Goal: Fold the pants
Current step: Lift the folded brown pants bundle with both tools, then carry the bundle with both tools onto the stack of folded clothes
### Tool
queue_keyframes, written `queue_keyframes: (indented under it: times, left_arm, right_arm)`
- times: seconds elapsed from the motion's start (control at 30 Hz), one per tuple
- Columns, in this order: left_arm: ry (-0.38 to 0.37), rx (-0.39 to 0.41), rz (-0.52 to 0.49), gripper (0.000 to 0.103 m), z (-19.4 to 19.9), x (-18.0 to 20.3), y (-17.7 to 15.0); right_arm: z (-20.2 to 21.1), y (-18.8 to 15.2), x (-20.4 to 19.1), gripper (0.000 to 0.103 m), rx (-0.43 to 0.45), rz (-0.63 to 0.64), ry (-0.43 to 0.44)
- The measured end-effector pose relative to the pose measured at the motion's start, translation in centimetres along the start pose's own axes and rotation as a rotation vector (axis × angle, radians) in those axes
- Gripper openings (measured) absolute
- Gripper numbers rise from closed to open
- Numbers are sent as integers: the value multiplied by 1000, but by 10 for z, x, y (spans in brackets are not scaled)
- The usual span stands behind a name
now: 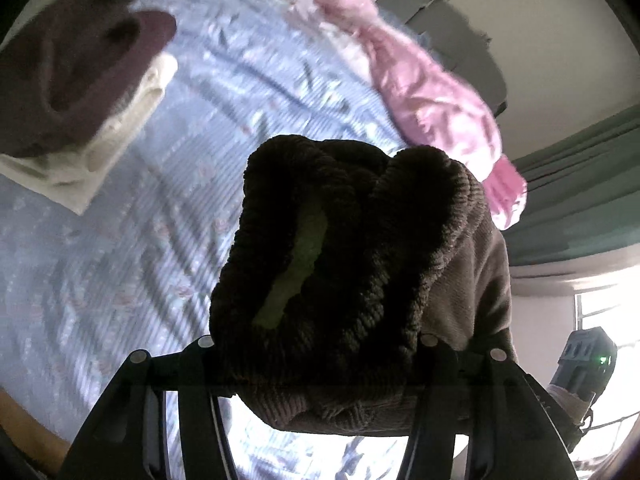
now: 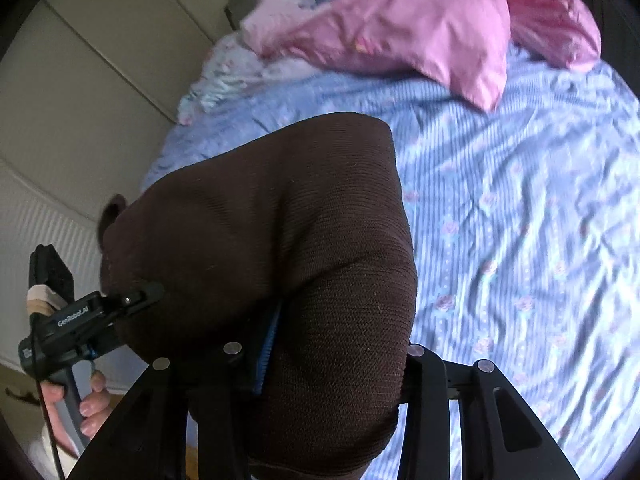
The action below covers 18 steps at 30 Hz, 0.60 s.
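The dark brown knit pants [image 1: 344, 264] hang in the air above the bed. My left gripper [image 1: 316, 364] is shut on their bunched ribbed waistband, where a green inner strip shows. My right gripper [image 2: 324, 364] is shut on another part of the same brown pants [image 2: 280, 240], which drape over and hide its fingertips. In the right wrist view the left gripper [image 2: 132, 300] shows at the left, clamped on the cloth's edge, with the person's hand under it.
The bed has a blue striped floral sheet [image 1: 120, 280]. A maroon garment on a folded cream one [image 1: 80, 92] lies at its far left. A pink pillow [image 2: 400, 36] and a pale blanket [image 2: 248, 64] lie at the head. A green curtain [image 1: 580, 200] hangs right.
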<state>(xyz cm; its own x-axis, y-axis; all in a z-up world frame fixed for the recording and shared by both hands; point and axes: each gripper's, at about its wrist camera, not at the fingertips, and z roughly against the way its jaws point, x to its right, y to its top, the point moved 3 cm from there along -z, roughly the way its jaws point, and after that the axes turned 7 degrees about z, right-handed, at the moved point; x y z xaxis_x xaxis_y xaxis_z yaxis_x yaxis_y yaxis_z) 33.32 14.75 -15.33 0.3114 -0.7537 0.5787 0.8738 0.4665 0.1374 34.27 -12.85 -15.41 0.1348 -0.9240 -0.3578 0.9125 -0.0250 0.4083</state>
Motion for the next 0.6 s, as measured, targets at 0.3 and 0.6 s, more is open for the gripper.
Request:
queue_keyframes:
  times: [0.3,0.6]
  left_arm:
    - [-13,125,-71,53,97,3,0]
    - [-19,240,-94,53,200,-49,41]
  right_arm:
    - [61,-7,-62,40,106,46,41]
    - [78,-1,-163,40,201,97,101]
